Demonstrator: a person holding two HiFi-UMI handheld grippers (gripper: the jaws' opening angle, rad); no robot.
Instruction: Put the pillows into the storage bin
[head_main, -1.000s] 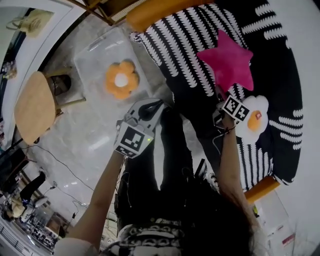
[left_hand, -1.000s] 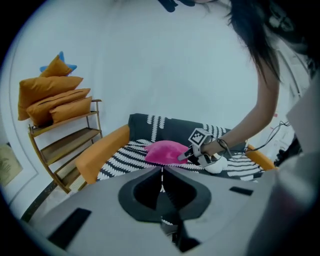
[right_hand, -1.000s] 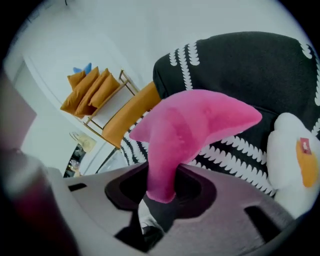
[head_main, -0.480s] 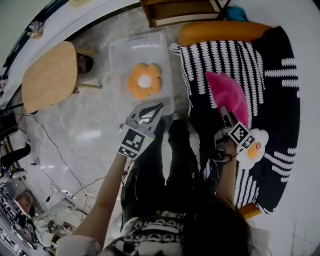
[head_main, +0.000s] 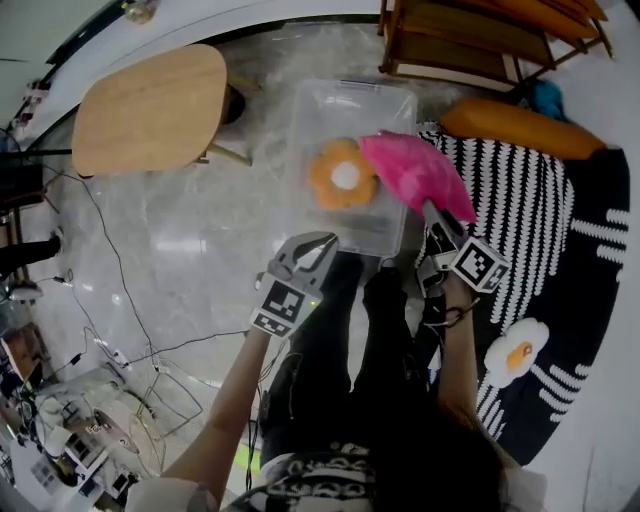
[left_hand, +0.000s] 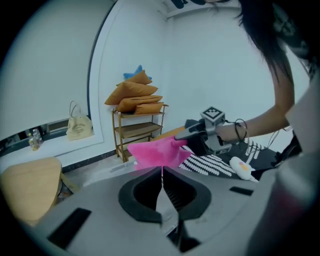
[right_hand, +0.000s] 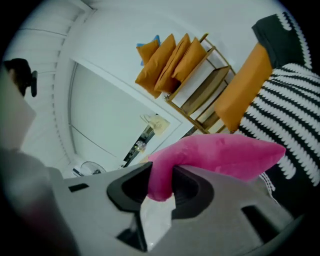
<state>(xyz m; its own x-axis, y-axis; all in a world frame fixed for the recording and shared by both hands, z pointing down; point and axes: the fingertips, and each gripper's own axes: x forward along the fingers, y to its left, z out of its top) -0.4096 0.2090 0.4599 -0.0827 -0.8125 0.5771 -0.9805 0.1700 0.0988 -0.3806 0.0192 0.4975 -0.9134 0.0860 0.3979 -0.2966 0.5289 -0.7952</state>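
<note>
A clear storage bin (head_main: 385, 232) stands on the marble floor with an orange flower pillow (head_main: 343, 176) inside. My right gripper (head_main: 431, 214) is shut on a pink star pillow (head_main: 414, 172), which hangs over the bin's right side. Its pads pinch one point of the pink star pillow (right_hand: 220, 154) in the right gripper view. My left gripper (head_main: 321, 245) hovers at the bin's near edge, shut and empty, and its closed tips (left_hand: 162, 172) show in its own view. A white fried-egg pillow (head_main: 514, 353) lies on the striped cover at the lower right.
A black-and-white striped cover (head_main: 560, 225) with an orange bolster (head_main: 515, 130) is on the right. A wooden shelf (head_main: 470, 35) stands behind the bin, and a round wooden table (head_main: 150, 105) is to its left. Cables (head_main: 130, 345) trail on the floor at left.
My right gripper has carried the pink star pillow off the striped cover, leftward, to above the bin. The left gripper stayed shut near the bin's front.
</note>
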